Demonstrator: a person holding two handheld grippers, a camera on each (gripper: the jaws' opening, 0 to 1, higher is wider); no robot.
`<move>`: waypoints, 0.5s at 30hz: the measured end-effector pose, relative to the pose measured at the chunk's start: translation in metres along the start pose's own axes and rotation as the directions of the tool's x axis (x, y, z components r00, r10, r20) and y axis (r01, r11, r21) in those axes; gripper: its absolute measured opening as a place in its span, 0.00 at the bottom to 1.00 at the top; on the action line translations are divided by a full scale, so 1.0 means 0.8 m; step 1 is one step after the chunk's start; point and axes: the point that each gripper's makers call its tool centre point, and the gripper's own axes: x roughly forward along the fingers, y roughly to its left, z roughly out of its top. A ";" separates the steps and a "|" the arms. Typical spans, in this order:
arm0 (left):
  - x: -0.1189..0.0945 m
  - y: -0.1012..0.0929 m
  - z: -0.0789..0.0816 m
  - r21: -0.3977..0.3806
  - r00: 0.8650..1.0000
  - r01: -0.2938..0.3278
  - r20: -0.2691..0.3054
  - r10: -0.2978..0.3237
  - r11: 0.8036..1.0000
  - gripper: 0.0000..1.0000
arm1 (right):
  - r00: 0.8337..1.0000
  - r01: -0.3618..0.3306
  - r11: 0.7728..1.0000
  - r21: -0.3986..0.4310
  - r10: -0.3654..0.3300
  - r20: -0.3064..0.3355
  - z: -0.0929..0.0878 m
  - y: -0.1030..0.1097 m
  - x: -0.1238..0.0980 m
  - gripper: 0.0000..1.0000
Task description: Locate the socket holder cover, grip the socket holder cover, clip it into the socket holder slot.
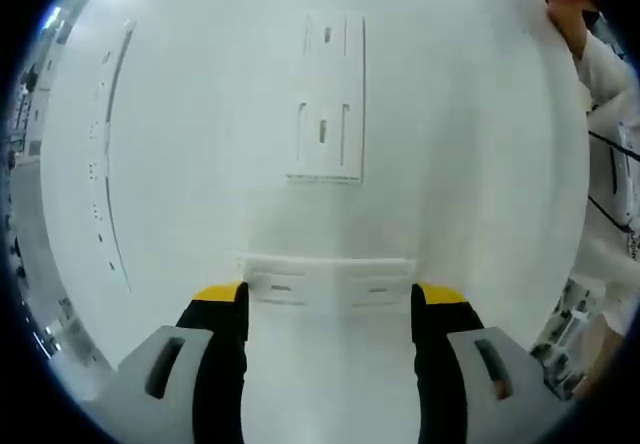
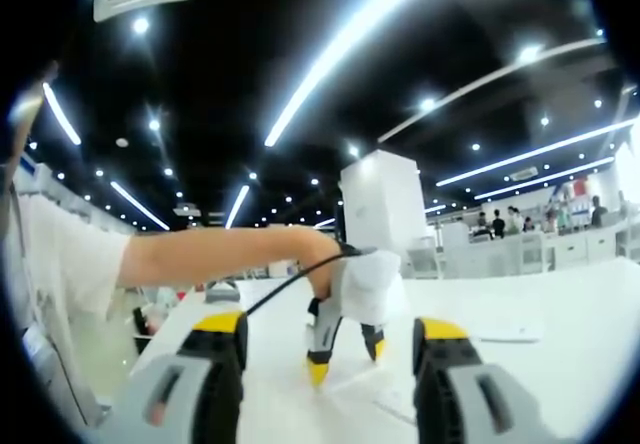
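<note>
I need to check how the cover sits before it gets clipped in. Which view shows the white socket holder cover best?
The left gripper view: the socket holder cover lies straight across between the open jaws of the left gripper, on the white table. The right gripper view shows the left gripper from afar, and the cover under it cannot be made out.

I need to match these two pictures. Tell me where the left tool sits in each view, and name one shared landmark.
Left gripper view: the left tool rises from the bottom edge, its yellow-tipped jaws either side of a white strip.
Right gripper view: lower centre, tips down on the table, held by a gloved hand.
Shared landmark: the white table.
</note>
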 end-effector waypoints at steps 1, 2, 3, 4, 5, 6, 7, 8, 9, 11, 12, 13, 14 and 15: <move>0.000 0.000 0.000 0.000 1.000 0.000 0.000 0.000 1.000 0.65 | 1.000 0.000 1.000 0.000 0.000 0.000 0.000 0.000 0.000 0.67; 0.000 -0.001 0.000 0.000 1.000 0.000 -0.001 0.000 1.000 0.65 | 1.000 0.000 1.000 0.000 0.000 0.000 0.000 0.000 0.000 0.67; 0.000 0.000 0.000 0.000 1.000 0.000 -0.002 0.000 1.000 0.66 | 1.000 0.000 1.000 0.000 0.000 0.000 0.000 0.000 0.000 0.67; 0.000 0.001 0.000 0.001 1.000 0.000 -0.003 0.000 1.000 0.66 | 1.000 0.000 1.000 0.000 0.000 0.000 0.000 0.000 0.000 0.67; 0.000 0.001 0.000 0.000 1.000 0.001 -0.004 -0.001 1.000 0.66 | 1.000 0.000 1.000 0.000 0.000 0.000 0.000 0.000 0.000 0.67; 0.000 0.000 0.000 0.000 1.000 0.002 -0.005 -0.002 1.000 0.66 | 1.000 0.000 1.000 0.000 0.000 0.000 0.000 0.000 0.000 0.67; 0.000 0.000 0.000 -0.001 1.000 0.002 -0.006 -0.002 1.000 0.66 | 1.000 -0.001 1.000 -0.001 0.001 0.000 0.000 0.000 0.000 0.67; 0.000 -0.001 0.000 0.005 1.000 0.002 -0.007 -0.002 1.000 0.66 | 1.000 -0.001 1.000 0.000 0.001 0.000 0.000 -0.001 0.000 0.67; 0.000 -0.001 0.000 0.006 1.000 0.001 -0.006 -0.001 1.000 0.66 | 1.000 -0.001 1.000 0.001 0.001 0.000 0.000 -0.001 0.000 0.67; 0.000 0.000 0.001 0.010 1.000 -0.001 -0.003 0.001 1.000 0.66 | 1.000 -0.003 1.000 -0.001 0.003 -0.002 0.000 0.000 0.000 0.67; 0.000 0.000 0.001 0.010 1.000 -0.002 -0.002 0.002 1.000 0.66 | 1.000 -0.004 1.000 -0.002 0.004 -0.001 0.000 0.001 0.000 0.67; 0.000 0.001 0.001 0.010 1.000 -0.002 -0.001 0.002 1.000 0.66 | 1.000 -0.004 1.000 -0.002 0.004 -0.001 0.001 0.001 0.001 0.67; 0.000 0.001 0.001 0.010 1.000 -0.003 0.000 0.004 1.000 0.66 | 1.000 -0.004 1.000 -0.002 0.004 -0.001 0.001 0.001 0.001 0.67; 0.000 0.000 0.001 0.010 1.000 -0.004 0.001 0.004 1.000 0.66 | 1.000 -0.004 1.000 -0.001 0.004 -0.001 0.001 0.001 0.000 0.67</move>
